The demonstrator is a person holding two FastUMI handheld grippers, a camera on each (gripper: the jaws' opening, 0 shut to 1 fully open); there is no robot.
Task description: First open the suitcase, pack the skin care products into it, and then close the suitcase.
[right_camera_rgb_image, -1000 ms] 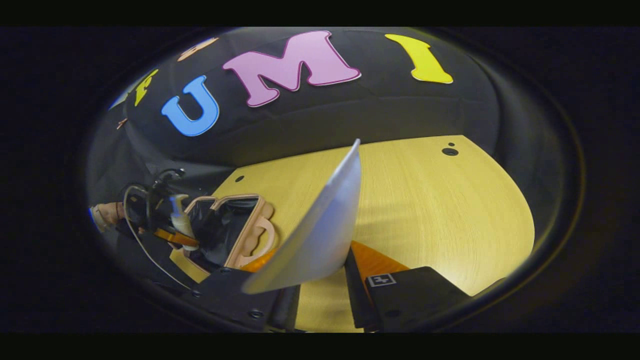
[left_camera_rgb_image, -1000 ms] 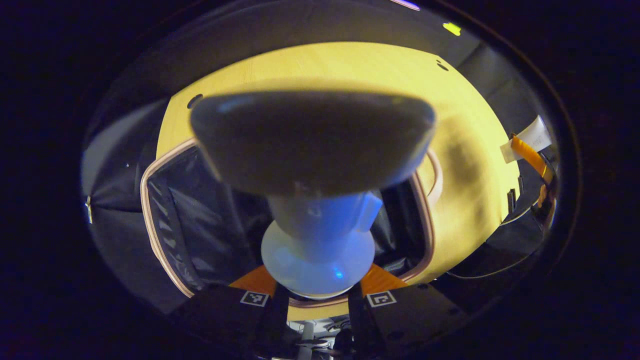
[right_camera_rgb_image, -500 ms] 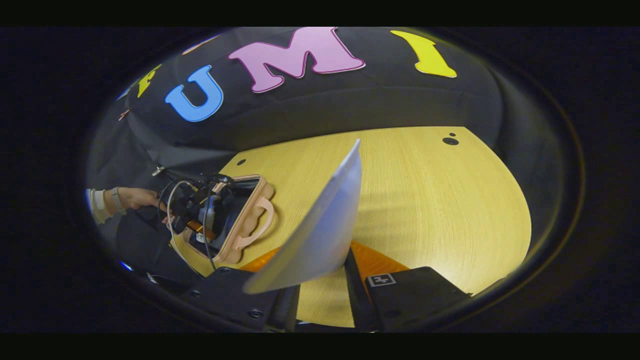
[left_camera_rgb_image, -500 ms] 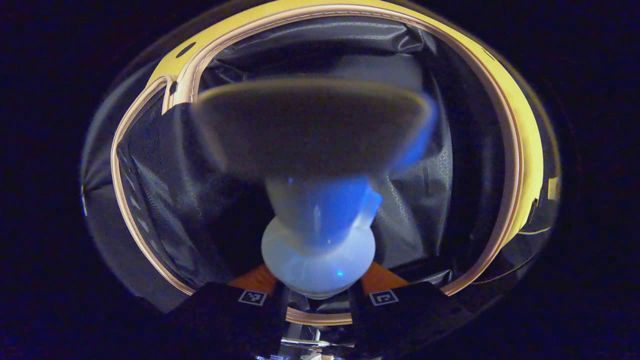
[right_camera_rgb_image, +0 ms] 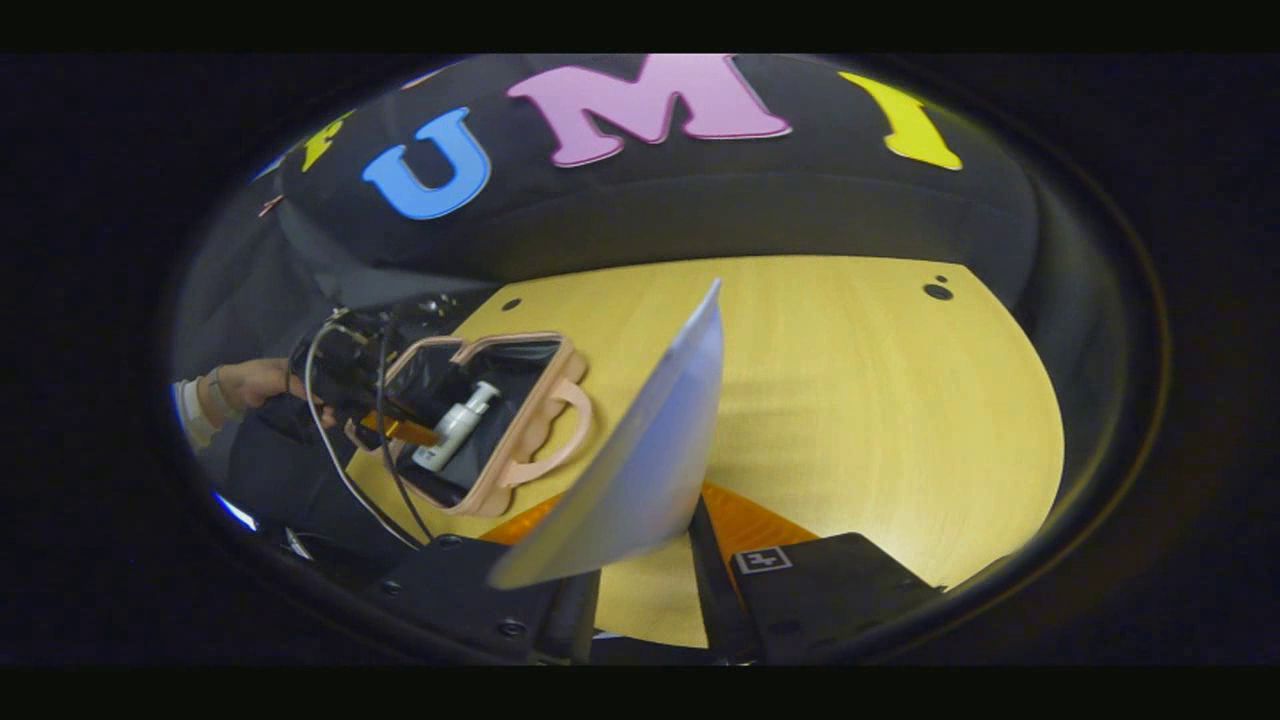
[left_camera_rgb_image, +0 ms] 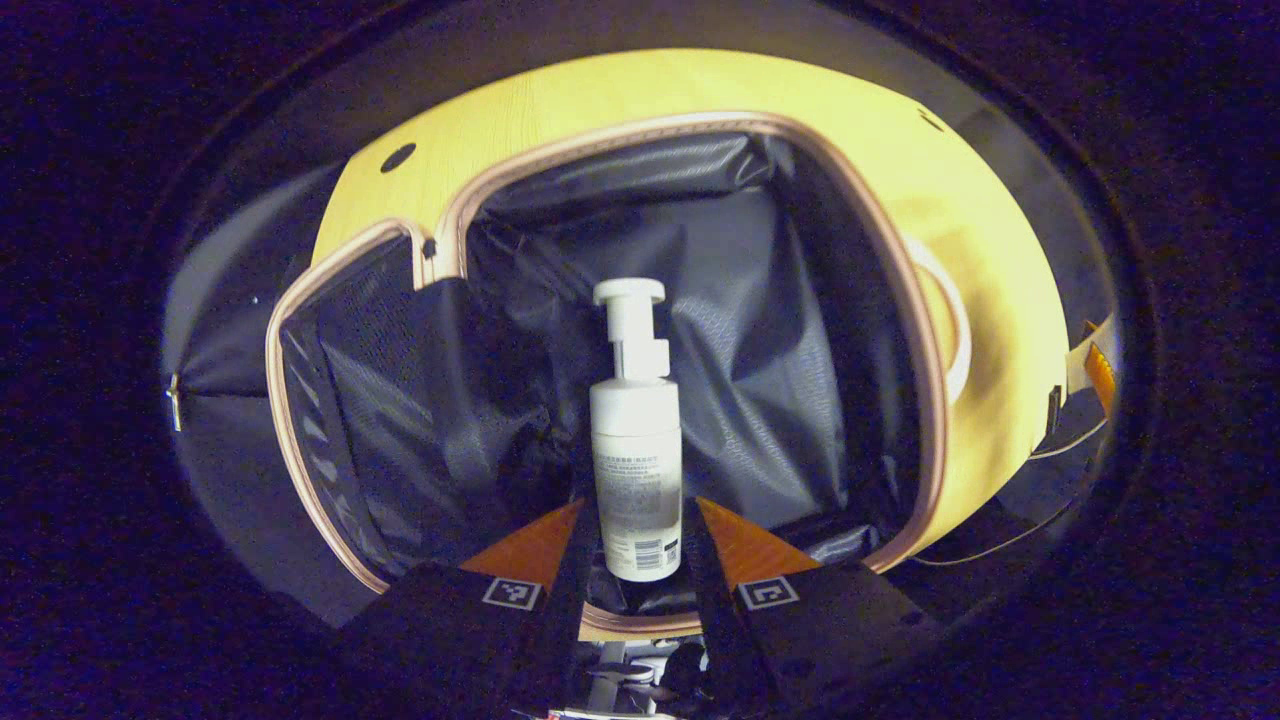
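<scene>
A white pump bottle (left_camera_rgb_image: 636,440) is seen lying on the dark lining inside the open suitcase (left_camera_rgb_image: 900,300), which rests on the yellow wood-grain counter (right_camera_rgb_image: 850,400). The left gripper (left_camera_rgb_image: 638,545) is spread apart, its fingers flanking the bottle's base without pressing it. The right gripper (right_camera_rgb_image: 640,560) is clamped on a flat, pale, soft tube (right_camera_rgb_image: 640,450), held near the suitcase. The smooth round bottle could roll across the slick, wrinkled fabric if nudged during withdrawal. The tube could be snagged on the suitcase's stiff pink rim, by the curved handle (right_camera_rgb_image: 555,450).
</scene>
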